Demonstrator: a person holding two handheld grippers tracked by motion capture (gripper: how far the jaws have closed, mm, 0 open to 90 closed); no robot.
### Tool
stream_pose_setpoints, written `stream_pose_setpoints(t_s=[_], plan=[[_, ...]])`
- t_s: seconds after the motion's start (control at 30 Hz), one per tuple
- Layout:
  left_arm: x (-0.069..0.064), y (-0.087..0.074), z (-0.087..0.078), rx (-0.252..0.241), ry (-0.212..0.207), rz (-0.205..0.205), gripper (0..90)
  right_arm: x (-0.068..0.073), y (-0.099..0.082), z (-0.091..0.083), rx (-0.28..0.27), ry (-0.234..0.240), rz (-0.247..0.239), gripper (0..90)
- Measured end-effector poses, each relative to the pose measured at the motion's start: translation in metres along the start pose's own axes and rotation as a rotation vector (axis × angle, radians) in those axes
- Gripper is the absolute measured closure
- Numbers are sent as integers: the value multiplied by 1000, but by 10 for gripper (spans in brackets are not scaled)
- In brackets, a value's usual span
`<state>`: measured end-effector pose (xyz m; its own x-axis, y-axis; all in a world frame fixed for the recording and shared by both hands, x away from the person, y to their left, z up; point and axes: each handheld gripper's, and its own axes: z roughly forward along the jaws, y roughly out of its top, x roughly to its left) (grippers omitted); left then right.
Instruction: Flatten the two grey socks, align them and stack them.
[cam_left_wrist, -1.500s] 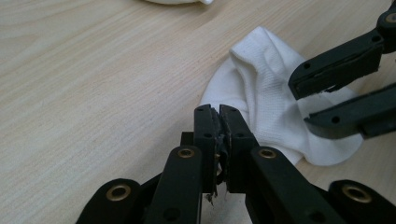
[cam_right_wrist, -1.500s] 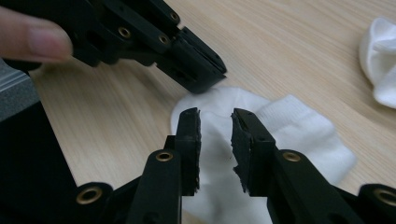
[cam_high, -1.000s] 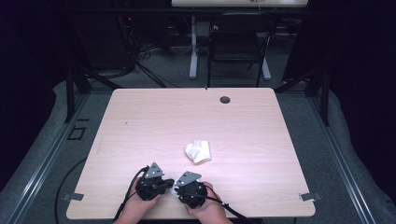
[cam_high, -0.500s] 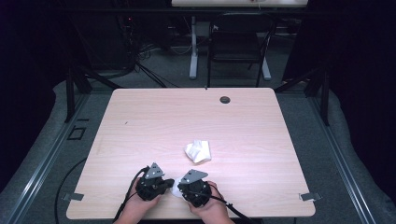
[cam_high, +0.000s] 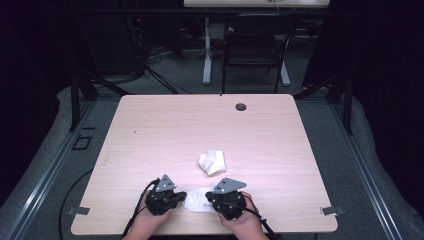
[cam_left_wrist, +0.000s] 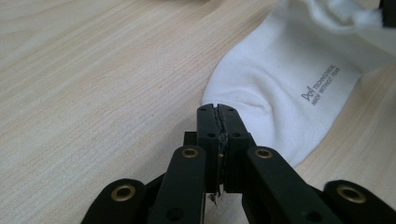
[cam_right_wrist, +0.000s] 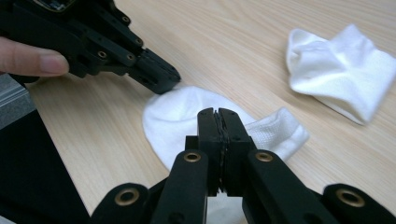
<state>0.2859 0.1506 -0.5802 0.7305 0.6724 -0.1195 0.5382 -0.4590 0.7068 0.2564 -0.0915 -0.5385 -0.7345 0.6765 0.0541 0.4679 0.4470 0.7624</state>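
Note:
A flat white sock (cam_high: 196, 201) with small grey print lies near the table's front edge, between my two grippers. My left gripper (cam_high: 182, 195) (cam_left_wrist: 218, 109) is shut, its tip at the sock's (cam_left_wrist: 280, 88) toe edge; I cannot tell whether fabric is pinched. My right gripper (cam_high: 210, 197) (cam_right_wrist: 218, 112) is shut over the sock (cam_right_wrist: 182, 116) near its ribbed cuff. In the left gripper view the cuff bunches up toward the right gripper (cam_left_wrist: 388, 11). The left gripper (cam_right_wrist: 166, 81) touches the toe in the right gripper view.
A second white sock (cam_high: 212, 161) (cam_right_wrist: 336, 74) lies crumpled near the middle of the wooden table (cam_high: 200, 125). A round black grommet (cam_high: 241, 106) sits at the far edge. A chair (cam_high: 255, 45) and desk legs stand beyond the table.
My right gripper has shifted right and slightly up, away from the left one, and the white sock now shows between them. The left gripper has stayed put.

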Motion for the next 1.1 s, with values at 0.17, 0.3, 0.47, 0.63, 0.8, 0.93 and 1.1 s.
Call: stream_pose_setpoints(t_s=[0.17,0.3,0.47,0.63,0.8,0.93,1.1], plan=[[0,0,0,1,1,1,887,-9,-6,-9,-2,-17,15,891],[0,0,0,0,2,0,886,-18,-10,-18,0,-36,25,891],[0,0,0,1,1,-1,886,-25,-14,-26,12,-51,29,891],[0,0,0,2,0,-2,886,-32,-21,-29,29,-69,41,892],[1,0,0,0,0,-5,885,-44,-32,-29,54,-92,81,900],[2,0,0,3,-1,-6,880,-48,-38,-27,64,-95,107,900],[2,0,0,1,-5,-3,874,-52,-42,-24,92,-119,127,873]])
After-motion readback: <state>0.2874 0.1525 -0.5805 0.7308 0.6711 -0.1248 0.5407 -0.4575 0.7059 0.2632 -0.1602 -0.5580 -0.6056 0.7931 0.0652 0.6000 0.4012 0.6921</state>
